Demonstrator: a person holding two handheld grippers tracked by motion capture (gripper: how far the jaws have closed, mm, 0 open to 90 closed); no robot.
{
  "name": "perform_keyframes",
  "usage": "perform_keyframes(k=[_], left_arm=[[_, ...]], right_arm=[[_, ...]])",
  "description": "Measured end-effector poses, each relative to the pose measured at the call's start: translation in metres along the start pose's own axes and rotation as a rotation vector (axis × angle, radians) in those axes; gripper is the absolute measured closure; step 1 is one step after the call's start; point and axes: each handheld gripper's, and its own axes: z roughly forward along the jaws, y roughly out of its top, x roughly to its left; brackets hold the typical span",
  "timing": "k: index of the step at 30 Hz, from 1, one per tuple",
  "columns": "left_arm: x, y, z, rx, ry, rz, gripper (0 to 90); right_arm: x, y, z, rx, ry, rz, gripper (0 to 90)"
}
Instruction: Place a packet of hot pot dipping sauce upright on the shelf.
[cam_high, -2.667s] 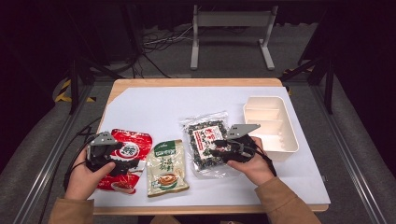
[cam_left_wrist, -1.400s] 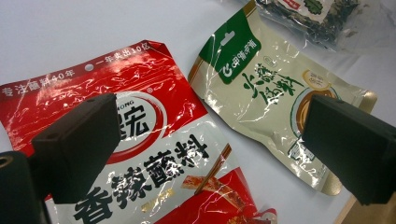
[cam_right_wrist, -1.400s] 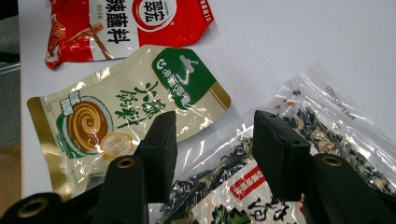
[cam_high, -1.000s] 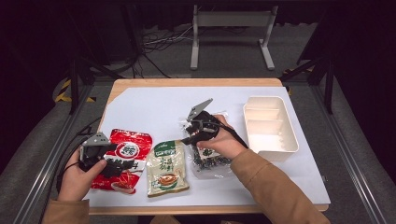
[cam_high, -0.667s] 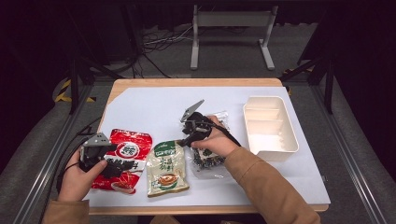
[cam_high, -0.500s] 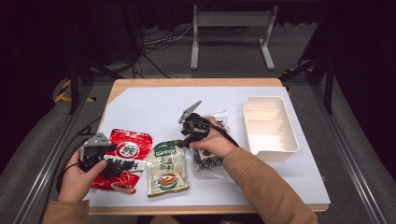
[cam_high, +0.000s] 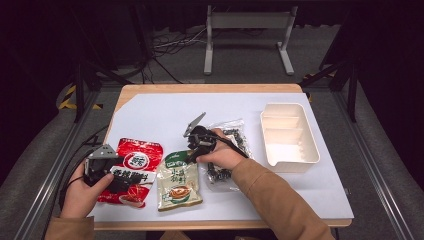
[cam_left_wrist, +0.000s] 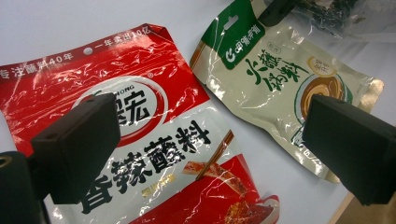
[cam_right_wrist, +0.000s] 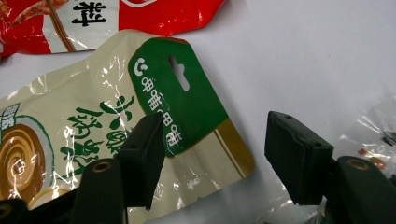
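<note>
The green-and-cream sachet (cam_high: 177, 180) is lying flat on the white table (cam_high: 150, 112), between the red sachet (cam_high: 131, 170) and the clear bag of dark pieces (cam_high: 227, 155). It is a glossy flat pouch with a green header panel holding a punched hang slot, green brush-style Chinese characters down its cream face, and a round picture of a brown swirled sauce. Its top corner is sitting between the jaws of the right tool (cam_right_wrist: 212, 156), which have just been opening and are standing wide, their pads not pressing on it.

The left tool (cam_left_wrist: 210, 140) is hovering wide above the red sachet with nothing held. That sachet is showing big black characters, the letters "HONG" on a white ring, the numerals "40" and "10" along its top edge, and chopsticks lifting red strips.

In the high view the right hand (cam_high: 220, 156) is covering part of the clear bag, and the print on the sachets is too small to read there. A white tray (cam_high: 290, 137) is standing at the table's right side.
</note>
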Motion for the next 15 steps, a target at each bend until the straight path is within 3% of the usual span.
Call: perform_keyframes(k=[7,15], left_arm=[[0.001,-0.002,-0.001,0.002,0.006,0.001,4.9],[0.001,-0.001,-0.001,0.001,0.0,-0.002,4.9]], right_arm=[[0.001,0.005,0.01,0.02,0.035,-0.034,34.8],[0.002,0.006,0.016,0.069,0.054,-0.028,36.6]])
